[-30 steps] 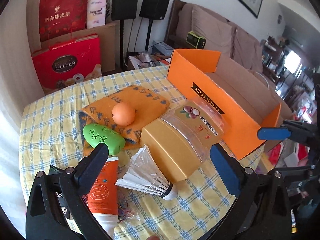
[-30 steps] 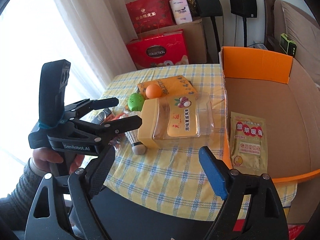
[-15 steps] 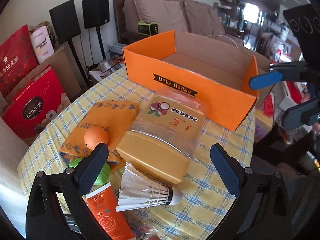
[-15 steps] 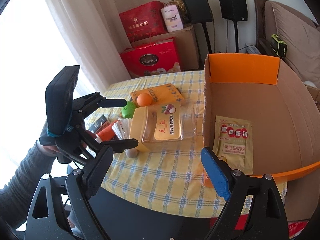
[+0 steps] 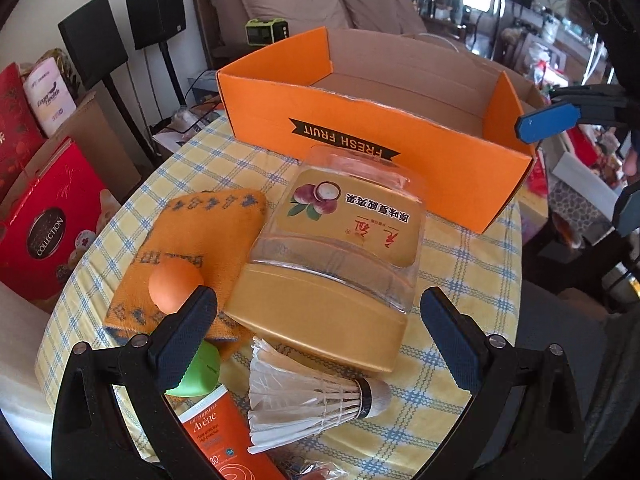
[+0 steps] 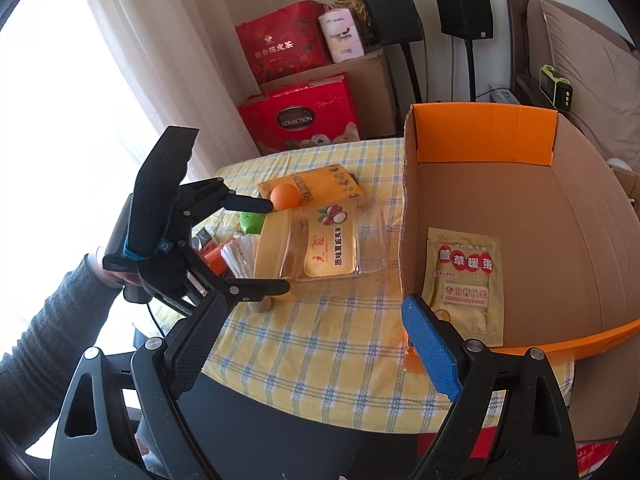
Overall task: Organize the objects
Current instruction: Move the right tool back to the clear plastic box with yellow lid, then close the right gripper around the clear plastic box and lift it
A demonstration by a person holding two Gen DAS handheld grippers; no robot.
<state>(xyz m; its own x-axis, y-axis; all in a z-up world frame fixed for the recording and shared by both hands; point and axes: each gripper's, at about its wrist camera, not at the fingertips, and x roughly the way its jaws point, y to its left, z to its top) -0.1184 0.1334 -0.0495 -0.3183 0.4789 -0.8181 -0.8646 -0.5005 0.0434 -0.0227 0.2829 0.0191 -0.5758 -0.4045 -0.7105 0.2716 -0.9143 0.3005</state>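
Observation:
A clear jar with a yellow lid (image 5: 340,248) lies on its side on the checked tablecloth (image 5: 460,272), beside the orange cardboard box (image 5: 360,136). My left gripper (image 5: 316,316) is open, its fingers either side of the jar's lid end and clear of it; the right wrist view shows this gripper (image 6: 276,246) at the lid of the jar (image 6: 320,246). My right gripper (image 6: 312,308) hangs open and empty over the table's near edge. A yellow packet (image 6: 464,276) lies inside the box (image 6: 560,240).
Left of the jar are an orange cloth (image 5: 208,232) with an orange ball (image 5: 172,284) on it, a green egg-shaped thing (image 5: 200,372), a shuttlecock (image 5: 304,396) and an orange tube (image 5: 216,432). Red gift bags (image 6: 300,120), speakers (image 6: 460,8) and a sofa (image 5: 320,0) stand beyond the table.
My left gripper has rolled and moved in toward the jar's lid end, so its fingers now flank the lid. The right gripper has stayed almost in place, still open.

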